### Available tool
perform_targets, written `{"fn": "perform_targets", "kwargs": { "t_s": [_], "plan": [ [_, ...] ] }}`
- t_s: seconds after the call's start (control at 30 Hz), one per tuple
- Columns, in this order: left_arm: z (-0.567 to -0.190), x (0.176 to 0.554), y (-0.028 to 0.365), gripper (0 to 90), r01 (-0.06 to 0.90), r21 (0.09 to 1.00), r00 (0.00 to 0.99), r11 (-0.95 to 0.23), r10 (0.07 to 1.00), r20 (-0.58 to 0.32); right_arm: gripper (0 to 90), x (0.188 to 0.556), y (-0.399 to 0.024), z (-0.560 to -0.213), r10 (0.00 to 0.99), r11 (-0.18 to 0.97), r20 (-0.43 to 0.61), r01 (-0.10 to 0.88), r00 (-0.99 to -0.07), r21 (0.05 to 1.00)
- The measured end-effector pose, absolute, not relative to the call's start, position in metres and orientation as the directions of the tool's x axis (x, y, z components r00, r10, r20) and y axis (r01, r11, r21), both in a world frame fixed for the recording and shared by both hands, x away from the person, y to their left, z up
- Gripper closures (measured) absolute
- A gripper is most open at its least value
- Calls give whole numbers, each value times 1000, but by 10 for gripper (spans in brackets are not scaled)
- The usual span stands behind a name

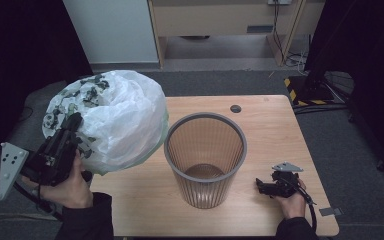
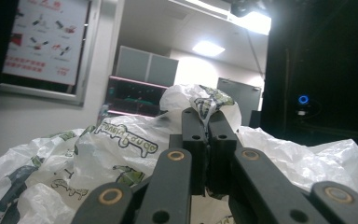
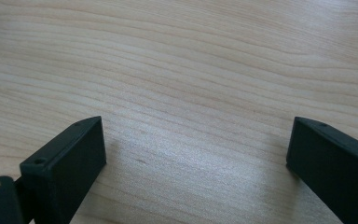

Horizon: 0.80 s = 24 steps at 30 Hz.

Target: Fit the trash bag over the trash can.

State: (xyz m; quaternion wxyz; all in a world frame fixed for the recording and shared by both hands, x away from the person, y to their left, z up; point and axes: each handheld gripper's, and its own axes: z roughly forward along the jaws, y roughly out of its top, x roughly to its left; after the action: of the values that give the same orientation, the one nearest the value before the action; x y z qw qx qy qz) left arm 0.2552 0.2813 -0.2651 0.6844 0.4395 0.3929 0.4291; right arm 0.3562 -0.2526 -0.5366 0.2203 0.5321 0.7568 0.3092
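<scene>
left gripper [image 1: 72, 131]: jaws pinched on a fold of the white plastic bag [image 1: 120, 117], held over the table's [image 1: 270, 125] left edge | bin [image 1: 205, 157]: mid-table, open mouth up, just right of bag | right gripper [image 1: 266, 186]: jaws wide apart, empty, near front-right corner | hidden: bag's opening and underside

Left gripper [image 1: 75, 125] jaws clamped together, right gripper [image 3: 196, 140] jaws wide apart.
</scene>
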Motion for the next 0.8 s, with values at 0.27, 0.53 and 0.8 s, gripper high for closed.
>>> {"fn": "perform_targets", "kwargs": {
  "t_s": [0.27,0.53,0.8],
  "plan": [
    [-260,260,255,876,-241,935,378,258,913,-155,43,355,-253,-538,942,237,-2,662,-336,711],
    [-259,267,225,876,-222,938,432,267,889,-151,41,355,-253,-538,942,236,-2,660,-335,713],
    [-262,273,193,876,-198,940,491,279,858,-151,40,355,-253,-538,942,237,-3,659,-336,714]
  ]
}}
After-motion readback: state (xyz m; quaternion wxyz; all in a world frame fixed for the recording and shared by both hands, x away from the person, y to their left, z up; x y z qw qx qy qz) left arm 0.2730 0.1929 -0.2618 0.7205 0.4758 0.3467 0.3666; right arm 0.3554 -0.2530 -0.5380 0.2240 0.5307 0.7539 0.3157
